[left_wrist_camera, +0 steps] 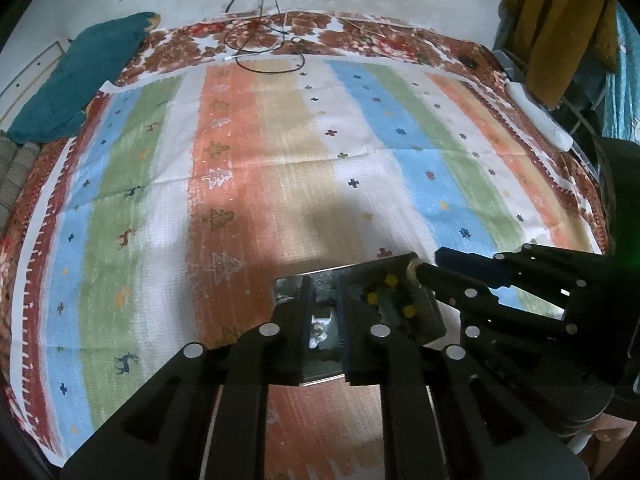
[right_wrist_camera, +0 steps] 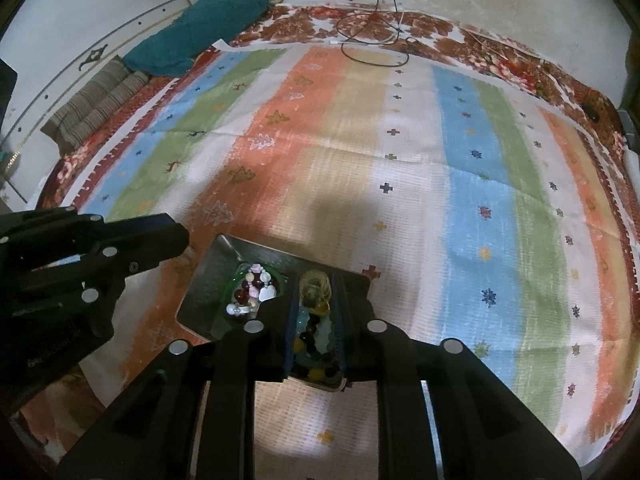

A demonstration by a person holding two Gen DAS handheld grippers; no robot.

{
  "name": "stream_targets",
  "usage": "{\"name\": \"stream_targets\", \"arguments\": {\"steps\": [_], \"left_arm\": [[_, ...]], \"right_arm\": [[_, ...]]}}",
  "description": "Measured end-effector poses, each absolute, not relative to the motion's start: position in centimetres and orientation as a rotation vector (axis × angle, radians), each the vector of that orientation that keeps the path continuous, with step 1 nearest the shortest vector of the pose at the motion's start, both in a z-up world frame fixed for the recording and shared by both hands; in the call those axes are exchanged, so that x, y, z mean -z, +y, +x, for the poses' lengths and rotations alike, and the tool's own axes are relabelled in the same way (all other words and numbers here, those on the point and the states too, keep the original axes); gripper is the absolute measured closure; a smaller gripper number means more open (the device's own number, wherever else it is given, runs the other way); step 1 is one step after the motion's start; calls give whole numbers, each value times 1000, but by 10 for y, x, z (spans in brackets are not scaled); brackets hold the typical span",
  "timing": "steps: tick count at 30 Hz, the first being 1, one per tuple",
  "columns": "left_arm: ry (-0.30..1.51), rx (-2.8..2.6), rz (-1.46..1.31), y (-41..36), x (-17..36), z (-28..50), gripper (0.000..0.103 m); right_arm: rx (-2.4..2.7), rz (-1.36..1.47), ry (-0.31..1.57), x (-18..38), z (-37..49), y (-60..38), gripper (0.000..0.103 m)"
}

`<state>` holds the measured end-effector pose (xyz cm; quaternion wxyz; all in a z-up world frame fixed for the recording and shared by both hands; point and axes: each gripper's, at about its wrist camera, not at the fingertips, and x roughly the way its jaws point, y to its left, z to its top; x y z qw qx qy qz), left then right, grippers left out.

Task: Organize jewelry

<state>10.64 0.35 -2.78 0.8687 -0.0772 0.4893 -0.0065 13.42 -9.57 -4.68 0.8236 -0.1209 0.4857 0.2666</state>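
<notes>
A shiny metal tray [right_wrist_camera: 212, 276] lies on the striped cloth [right_wrist_camera: 440, 184], near its front edge. It holds a heap of pink, white and dark beads [right_wrist_camera: 254, 292], a golden coil [right_wrist_camera: 316, 286] and a string of dark and yellow beads [right_wrist_camera: 310, 340]. My right gripper [right_wrist_camera: 316, 280] hangs over the tray's right part, its jaws a narrow gap apart, and the beads show through the gap. My left gripper [left_wrist_camera: 326, 280] stands over the tray [left_wrist_camera: 288, 286], jaws slightly apart, with a silvery piece [left_wrist_camera: 320, 330] showing between them. Yellow beads [left_wrist_camera: 372, 299] lie beside it. Each view shows the other gripper [left_wrist_camera: 438, 258] [right_wrist_camera: 180, 240] beside the tray.
The cloth covers a red flowered bedspread [left_wrist_camera: 360, 36]. At the far side lie a teal cloth [left_wrist_camera: 80, 80], a looped black cable [left_wrist_camera: 260, 40] and striped cushions [right_wrist_camera: 96, 100]. A white device [left_wrist_camera: 536, 116] and a mustard cloth [left_wrist_camera: 556, 28] are at the right edge.
</notes>
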Motion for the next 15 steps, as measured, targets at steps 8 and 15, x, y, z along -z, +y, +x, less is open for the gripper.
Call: {"name": "stream_targets", "arguments": {"steps": [8, 15], "left_arm": [[1023, -10, -180, 8, 26, 100, 78], [998, -13, -198, 11, 20, 80, 66]], "right_arm": [[-557, -242, 1029, 42, 128, -106, 71], [-573, -217, 1002, 30, 114, -120, 61]]}}
